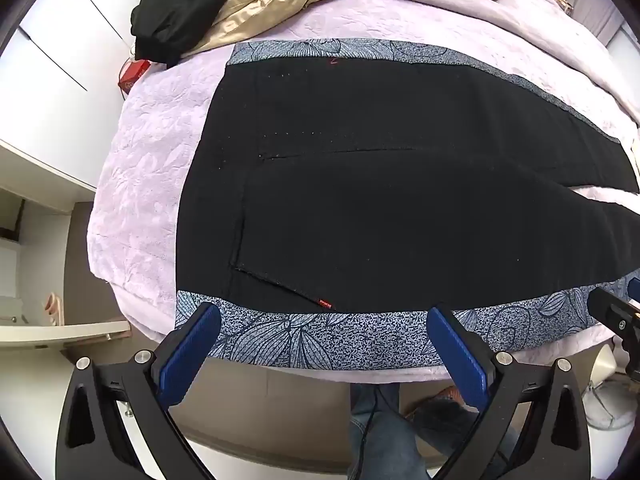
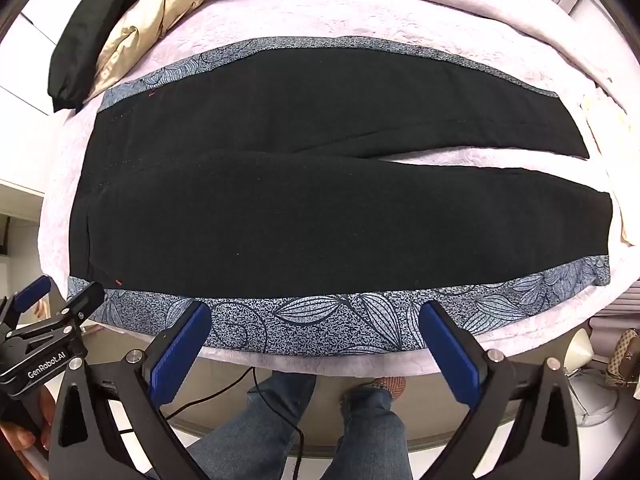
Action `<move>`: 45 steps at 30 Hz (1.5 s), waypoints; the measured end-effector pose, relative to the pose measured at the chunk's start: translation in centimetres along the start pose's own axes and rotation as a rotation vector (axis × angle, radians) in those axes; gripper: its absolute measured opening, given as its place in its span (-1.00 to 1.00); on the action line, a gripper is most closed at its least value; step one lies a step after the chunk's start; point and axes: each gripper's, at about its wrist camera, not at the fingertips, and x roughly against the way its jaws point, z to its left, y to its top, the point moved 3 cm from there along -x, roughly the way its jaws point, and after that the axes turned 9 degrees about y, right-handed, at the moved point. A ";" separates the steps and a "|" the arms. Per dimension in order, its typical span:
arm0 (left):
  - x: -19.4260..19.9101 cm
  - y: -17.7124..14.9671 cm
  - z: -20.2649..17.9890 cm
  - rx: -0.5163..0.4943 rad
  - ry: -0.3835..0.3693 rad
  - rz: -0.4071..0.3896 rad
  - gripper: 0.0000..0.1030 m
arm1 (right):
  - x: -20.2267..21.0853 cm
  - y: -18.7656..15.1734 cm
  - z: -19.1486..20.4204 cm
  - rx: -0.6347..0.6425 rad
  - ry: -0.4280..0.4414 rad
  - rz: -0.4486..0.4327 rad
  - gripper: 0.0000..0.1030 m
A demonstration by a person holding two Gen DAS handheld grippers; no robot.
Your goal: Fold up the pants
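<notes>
Nearest the left wrist lens, the left gripper (image 1: 324,354) hangs over the near edge of the bed with its blue pads (image 1: 188,354) spread as wide as they go and nothing between them; below it, at 6 o'clock, the person's jeans-clad legs (image 1: 376,432) stand on the floor. The right gripper (image 2: 316,350) is likewise fully spread and empty, and the left gripper shows at 8 o'clock in its view. Just past both sets of fingertips, toward 12 o'clock, lies a blue leaf-patterned cloth (image 2: 320,320) on the lilac bedspread (image 1: 152,184). On that cloth the black pants (image 2: 280,208) lie flat, apart from the fingers, waistband toward 9 o'clock and the two legs running toward 3 o'clock with a narrow split between them. A small red tag (image 1: 324,303) marks the near hem area by the left gripper. Farther off, at 11 o'clock, a beige garment (image 2: 140,28) and a black garment (image 1: 180,4) are heaped.
</notes>
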 end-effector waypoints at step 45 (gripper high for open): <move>-0.9 -0.7 1.0 0.074 0.003 0.041 1.00 | -0.9 0.6 -0.4 0.065 -0.043 -0.006 1.00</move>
